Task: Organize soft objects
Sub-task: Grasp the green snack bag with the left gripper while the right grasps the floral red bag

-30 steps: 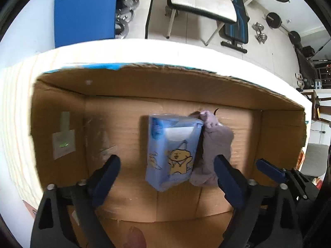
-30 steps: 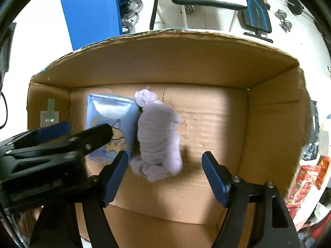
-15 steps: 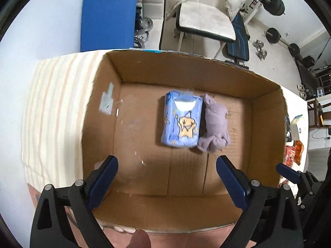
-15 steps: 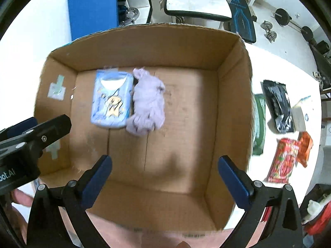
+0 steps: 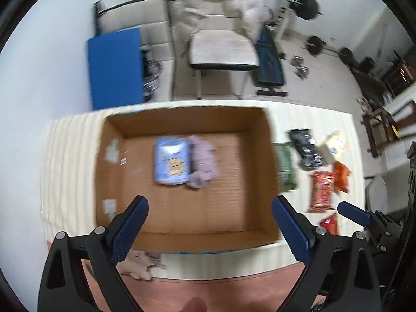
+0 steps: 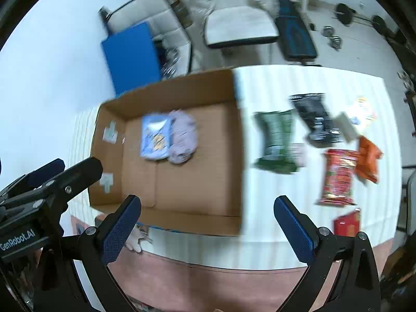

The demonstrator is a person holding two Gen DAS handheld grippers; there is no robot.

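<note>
An open cardboard box (image 5: 262,156) stands on the pale striped table (image 5: 70,156). Inside it lie a blue tissue pack (image 5: 171,163) and, touching its right side, a lilac rolled cloth (image 5: 202,163). Both show in the right wrist view too: the tissue pack (image 6: 154,140), the cloth (image 6: 183,140), the box (image 6: 239,156). My left gripper (image 5: 212,226) is open and empty, high above the box's near edge. My right gripper (image 6: 208,223) is open and empty, above the box's near right corner.
Right of the box lie several snack bags: green (image 6: 277,140), black (image 6: 316,119), red (image 6: 338,176), orange (image 6: 368,156), and a white pack (image 6: 360,111). A small red packet (image 6: 347,223) lies near the table's front edge. Beyond the table stand a chair (image 5: 221,52), a blue panel (image 5: 115,72), gym weights.
Both grippers have risen and pulled back from the box. The whole box and the snack bags to its right have come into view. The pack and cloth have stayed put.
</note>
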